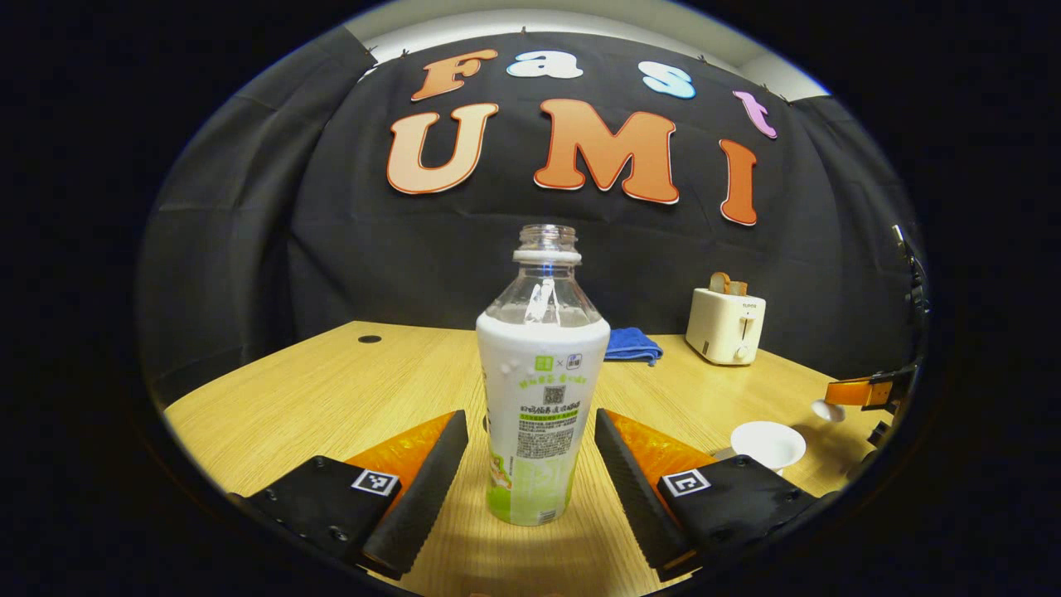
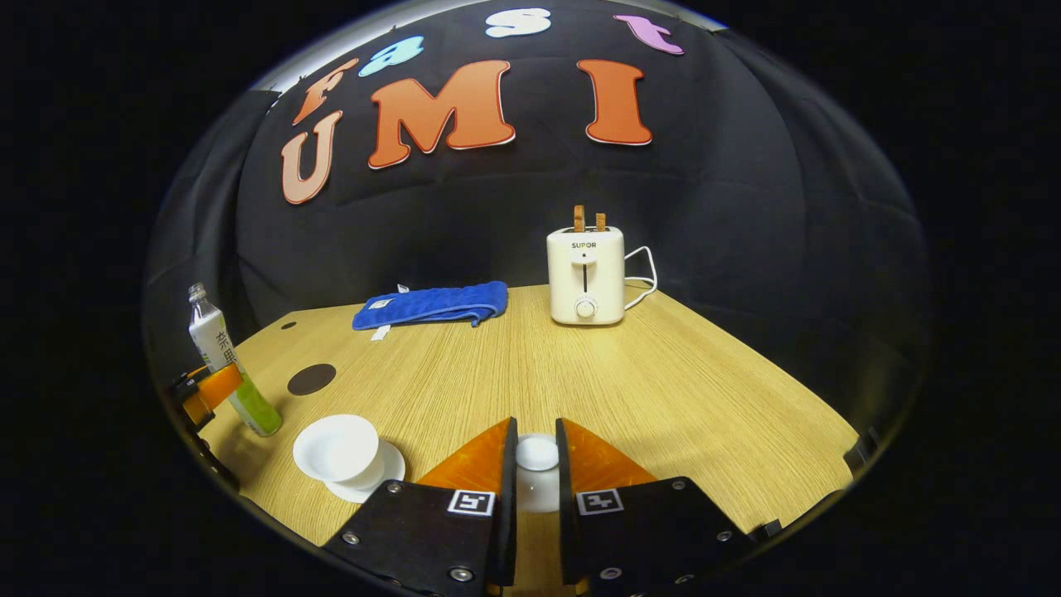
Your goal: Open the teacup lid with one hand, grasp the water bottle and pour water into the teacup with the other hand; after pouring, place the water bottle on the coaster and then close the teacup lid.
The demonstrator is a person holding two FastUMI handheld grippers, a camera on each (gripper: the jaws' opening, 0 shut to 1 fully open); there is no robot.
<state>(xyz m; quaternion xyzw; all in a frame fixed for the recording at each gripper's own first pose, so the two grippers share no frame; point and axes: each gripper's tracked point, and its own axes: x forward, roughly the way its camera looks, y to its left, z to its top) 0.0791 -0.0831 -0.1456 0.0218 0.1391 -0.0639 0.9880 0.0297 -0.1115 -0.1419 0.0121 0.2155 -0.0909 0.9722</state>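
An uncapped water bottle (image 1: 535,398) with a white and green label stands upright on the wooden table (image 1: 331,390). My left gripper (image 1: 530,414) is open, one finger on each side of the bottle's lower half. The white teacup (image 1: 767,444) sits to the right, uncovered. In the right gripper view the teacup (image 2: 336,446) rests on a white saucer (image 2: 377,481). My right gripper (image 2: 535,424) is shut on the small white lid (image 2: 537,454), held above the table. A dark round coaster (image 2: 312,379) lies behind the cup, near the bottle (image 2: 217,344).
A cream toaster (image 2: 585,274) with bread in its slots stands at the back of the table. A folded blue cloth (image 2: 431,304) lies to its left. The table edge runs close behind the left gripper (image 2: 203,396) at the far left.
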